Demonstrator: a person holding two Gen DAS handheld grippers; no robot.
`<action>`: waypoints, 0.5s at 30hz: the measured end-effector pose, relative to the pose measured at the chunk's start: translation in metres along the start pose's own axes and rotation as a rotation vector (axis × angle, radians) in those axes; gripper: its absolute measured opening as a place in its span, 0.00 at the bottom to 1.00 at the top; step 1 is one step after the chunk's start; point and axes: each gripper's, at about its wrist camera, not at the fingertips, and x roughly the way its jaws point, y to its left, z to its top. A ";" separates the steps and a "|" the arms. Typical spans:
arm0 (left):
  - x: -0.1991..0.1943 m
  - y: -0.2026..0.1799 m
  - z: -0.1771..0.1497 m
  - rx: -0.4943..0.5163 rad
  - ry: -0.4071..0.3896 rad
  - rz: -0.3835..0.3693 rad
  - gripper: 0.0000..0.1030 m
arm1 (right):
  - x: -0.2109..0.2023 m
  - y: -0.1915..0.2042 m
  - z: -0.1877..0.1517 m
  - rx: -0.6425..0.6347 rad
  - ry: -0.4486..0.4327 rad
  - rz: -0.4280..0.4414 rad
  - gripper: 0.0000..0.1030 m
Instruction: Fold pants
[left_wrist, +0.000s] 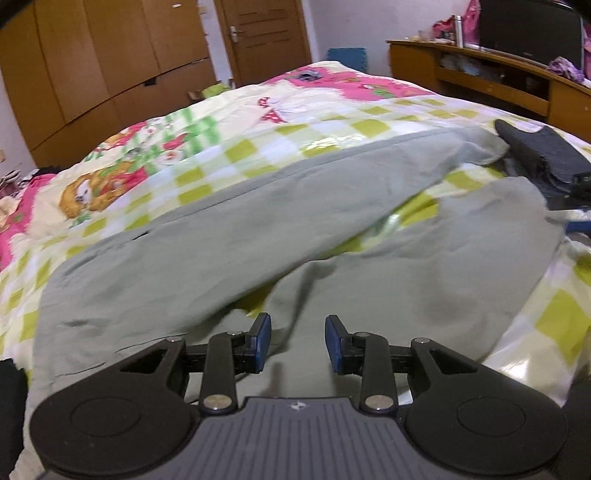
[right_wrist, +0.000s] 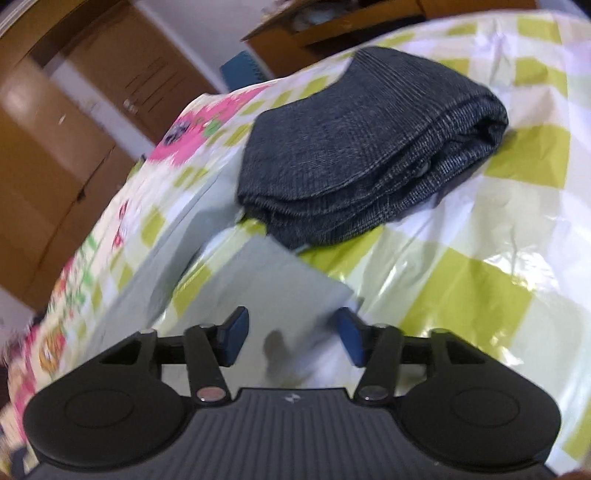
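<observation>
Grey-green pants (left_wrist: 207, 258) lie spread across the bed, both legs running off to the right with a strip of bedspread between them. My left gripper (left_wrist: 298, 341) hovers low over the wide upper part of the pants, jaws apart, only flat cloth showing beneath the gap. In the right wrist view, the end of one pants leg (right_wrist: 280, 280) lies flat under my right gripper (right_wrist: 291, 336), whose blue pads (right_wrist: 234, 334) stand apart and grip nothing. The other leg (right_wrist: 177, 236) runs past on the left.
Folded dark jeans (right_wrist: 369, 147) sit just beyond the leg ends, also seen at the right in the left wrist view (left_wrist: 543, 155). The bedspread (left_wrist: 221, 155) is checked green and white. A wardrobe (left_wrist: 92, 55), door (left_wrist: 262, 37) and wooden desk (left_wrist: 480, 74) stand behind the bed.
</observation>
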 end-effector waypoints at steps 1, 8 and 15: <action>0.000 -0.003 0.001 0.001 0.003 -0.005 0.44 | 0.005 -0.004 0.003 0.032 0.013 0.024 0.04; 0.014 -0.017 0.005 -0.002 0.002 -0.050 0.44 | -0.029 -0.020 0.024 0.007 -0.045 0.055 0.03; 0.018 -0.015 0.001 0.000 0.007 -0.086 0.46 | -0.039 -0.016 0.034 -0.171 -0.048 -0.198 0.16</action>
